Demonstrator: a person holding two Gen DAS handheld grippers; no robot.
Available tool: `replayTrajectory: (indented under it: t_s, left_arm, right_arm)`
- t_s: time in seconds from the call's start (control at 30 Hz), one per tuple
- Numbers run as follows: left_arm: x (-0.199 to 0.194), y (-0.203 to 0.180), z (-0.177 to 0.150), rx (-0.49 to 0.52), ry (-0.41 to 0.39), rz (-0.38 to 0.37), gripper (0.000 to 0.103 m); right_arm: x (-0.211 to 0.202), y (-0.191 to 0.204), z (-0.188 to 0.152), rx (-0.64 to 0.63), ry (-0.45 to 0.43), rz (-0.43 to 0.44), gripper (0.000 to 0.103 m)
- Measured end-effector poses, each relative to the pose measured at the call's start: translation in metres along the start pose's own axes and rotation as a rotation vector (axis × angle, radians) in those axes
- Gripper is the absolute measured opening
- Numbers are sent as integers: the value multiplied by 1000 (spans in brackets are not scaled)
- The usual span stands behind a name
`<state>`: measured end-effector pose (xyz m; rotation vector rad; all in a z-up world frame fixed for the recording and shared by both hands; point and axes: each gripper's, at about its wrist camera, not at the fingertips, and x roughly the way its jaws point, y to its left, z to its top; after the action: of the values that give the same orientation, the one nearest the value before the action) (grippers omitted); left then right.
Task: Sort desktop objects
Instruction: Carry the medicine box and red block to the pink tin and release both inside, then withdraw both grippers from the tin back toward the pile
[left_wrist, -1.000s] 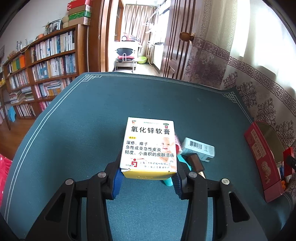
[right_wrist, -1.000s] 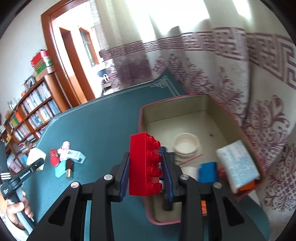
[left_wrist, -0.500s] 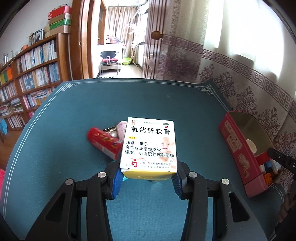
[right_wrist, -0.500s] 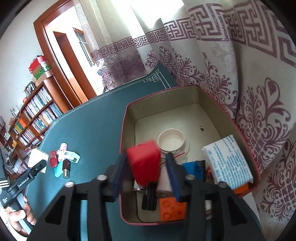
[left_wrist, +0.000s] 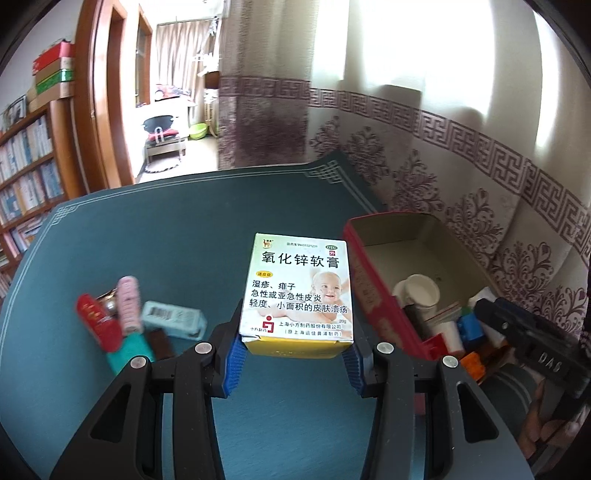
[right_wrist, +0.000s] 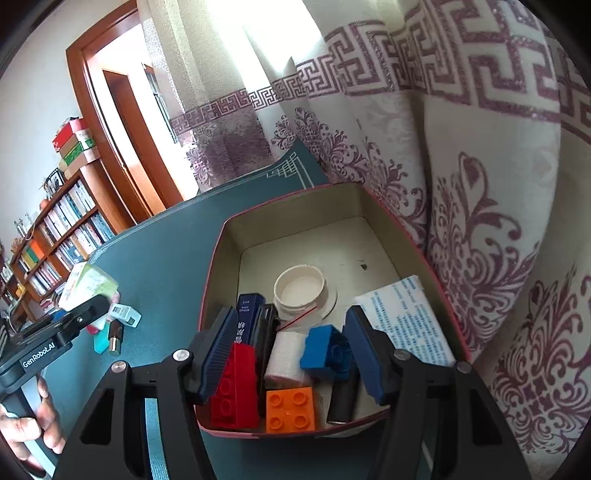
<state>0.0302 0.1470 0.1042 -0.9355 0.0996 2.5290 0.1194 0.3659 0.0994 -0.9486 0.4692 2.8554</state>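
Red box (left_wrist: 373, 295) wall beside ointment carton (left_wrist: 297, 291); curtain (left_wrist: 461, 173) behind

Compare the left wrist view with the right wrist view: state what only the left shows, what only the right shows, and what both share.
Only the left wrist view shows the printed front of the ointment box clamped in the left gripper, plus the red tube.

Only the right wrist view shows the right gripper, jaws opening, over the red brick and orange brick lying in the tin.

Both show the red tin, its white cap, the blue brick and the teal mat.
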Motion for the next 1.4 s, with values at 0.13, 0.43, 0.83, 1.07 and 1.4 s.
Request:
replayTrajectory:
  t_s: [0.13,0.43,0.83,1.07,1.4]
  left_arm:
    - [11,-24,13,14,9,-56,48]
    - [38,-64,33,53,59,-174,49]
    - [32,-81,36,100,35,-256,67]
    - [25,-64,31,92,27,-188,67]
    - [16,-40,18,82,38,-113,67]
  right_arm:
    - [-6,3,2,-31,-31,-36,71]
    - [-4,-1,8,-11,-7,-24,72]
    - [0,0,7,1,13,-18,75]
    - [0,5,4,-10,13,-11,78]
    - [-1,11,0,-13,11,2,82]
